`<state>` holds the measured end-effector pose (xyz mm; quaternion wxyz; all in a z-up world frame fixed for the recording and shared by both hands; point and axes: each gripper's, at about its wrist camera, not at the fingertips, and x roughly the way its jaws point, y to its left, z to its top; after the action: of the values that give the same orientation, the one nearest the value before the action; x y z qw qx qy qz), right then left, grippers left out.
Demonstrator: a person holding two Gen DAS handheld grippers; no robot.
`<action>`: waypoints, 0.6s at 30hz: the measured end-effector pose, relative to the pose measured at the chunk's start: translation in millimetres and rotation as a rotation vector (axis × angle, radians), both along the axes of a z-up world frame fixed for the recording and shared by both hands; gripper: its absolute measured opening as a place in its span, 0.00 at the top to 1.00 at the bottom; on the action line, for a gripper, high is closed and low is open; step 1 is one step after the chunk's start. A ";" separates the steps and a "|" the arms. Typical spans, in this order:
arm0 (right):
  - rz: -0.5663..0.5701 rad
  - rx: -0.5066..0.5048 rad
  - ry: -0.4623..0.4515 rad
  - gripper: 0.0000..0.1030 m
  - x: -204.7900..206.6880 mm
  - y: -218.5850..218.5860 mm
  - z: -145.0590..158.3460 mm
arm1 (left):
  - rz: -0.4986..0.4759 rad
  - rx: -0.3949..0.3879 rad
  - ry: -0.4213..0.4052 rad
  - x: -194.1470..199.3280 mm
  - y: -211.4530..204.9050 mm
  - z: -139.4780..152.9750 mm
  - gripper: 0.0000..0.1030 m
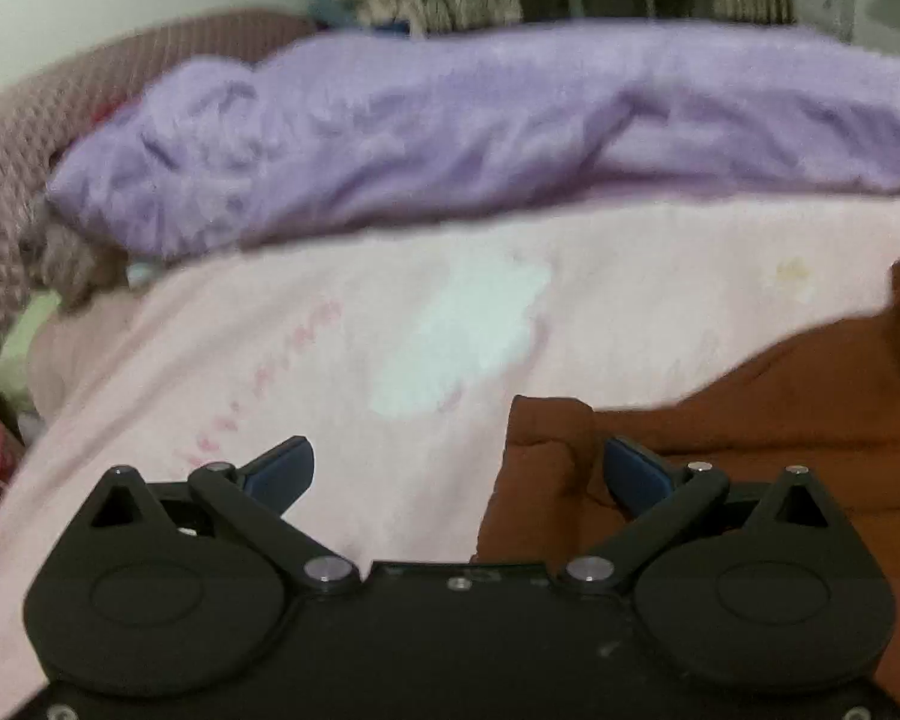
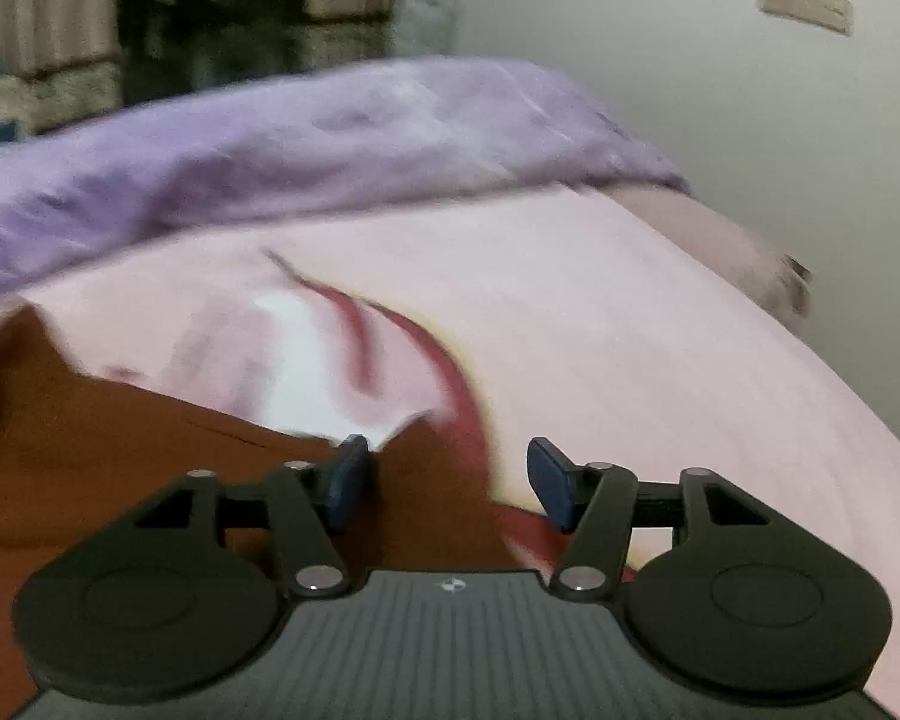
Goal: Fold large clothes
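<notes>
A rust-brown garment point(image 1: 720, 438) lies on a pale pink bedsheet point(image 1: 270, 360), filling the lower right of the left wrist view and the lower left of the right wrist view point(image 2: 120, 450). The left gripper point(image 1: 459, 474) sits at the bottom centre of its frame with its jaws spread wide; a folded corner of the brown cloth lies in the gap, nearer the right-hand blue pad point(image 1: 636, 474), and neither pad presses on it. The right gripper point(image 2: 447, 483) stands at a middling width, a point of the brown garment rising between its blue pads point(image 2: 348, 480), though the blur hides whether the left-hand pad touches it. A dark red printed streak point(image 2: 444, 372) curves across the pink sheet point(image 2: 660, 360) just above that gripper. Across the upper half of both frames a rumpled lilac blanket point(image 1: 450, 126) stretches along the bed. At the upper left of the left view a brownish waffle-textured cover point(image 1: 42, 120) curls round the blanket's end.
</notes>
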<state>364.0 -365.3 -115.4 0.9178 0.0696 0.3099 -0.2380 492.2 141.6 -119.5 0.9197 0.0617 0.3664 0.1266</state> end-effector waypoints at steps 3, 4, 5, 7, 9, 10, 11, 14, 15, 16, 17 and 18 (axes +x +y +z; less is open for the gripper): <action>0.009 0.124 -0.039 0.35 -3.7 -16.3 -8.6 | 0.006 -0.024 -0.011 2.2 -0.3 -15.3 0.00; 0.009 0.133 -0.046 0.35 -4.9 -17.5 -7.9 | 0.006 -0.020 -0.011 1.9 -0.8 -14.5 0.00; 0.010 0.140 -0.045 0.34 -3.8 -17.8 -10.7 | 0.005 -0.016 -0.008 2.4 -1.6 -13.9 0.00; 0.012 0.128 -0.041 0.34 -1.2 -15.3 -11.7 | 0.007 0.002 0.000 0.6 -4.7 -11.3 0.00; 0.015 0.105 -0.042 0.40 -2.9 -12.4 -8.3 | 0.012 0.035 -0.010 -6.7 -9.5 -0.7 0.00; 0.012 0.078 -0.042 0.41 -6.1 -7.4 -3.1 | 0.006 0.043 -0.019 -13.9 -12.8 9.5 0.00; 0.016 0.040 -0.051 0.43 -12.3 -0.7 5.2 | 0.002 0.038 -0.029 -20.6 -15.5 20.3 0.00; 0.058 -0.101 -0.121 0.42 -33.4 37.1 40.2 | -0.013 -0.055 -0.067 -41.2 -25.5 50.1 0.00; 0.092 -0.108 -0.144 0.40 -40.8 50.7 49.6 | -0.036 -0.084 -0.081 -49.1 -31.2 57.2 0.00; 0.124 -0.095 -0.160 0.39 -46.7 62.3 56.5 | -0.062 -0.108 -0.090 -56.7 -39.2 62.5 0.00; 0.157 -0.058 -0.179 0.39 -52.8 72.9 61.5 | -0.087 -0.129 -0.092 -64.7 -48.0 66.1 0.00; 0.198 -0.004 -0.195 0.39 -58.6 83.1 64.5 | -0.103 -0.146 -0.091 -72.0 -57.1 67.2 0.00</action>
<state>305.4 -282.2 -50.9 0.9627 0.0594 0.2242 -0.1390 420.2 84.5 -52.3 0.9427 0.0075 0.3291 0.0550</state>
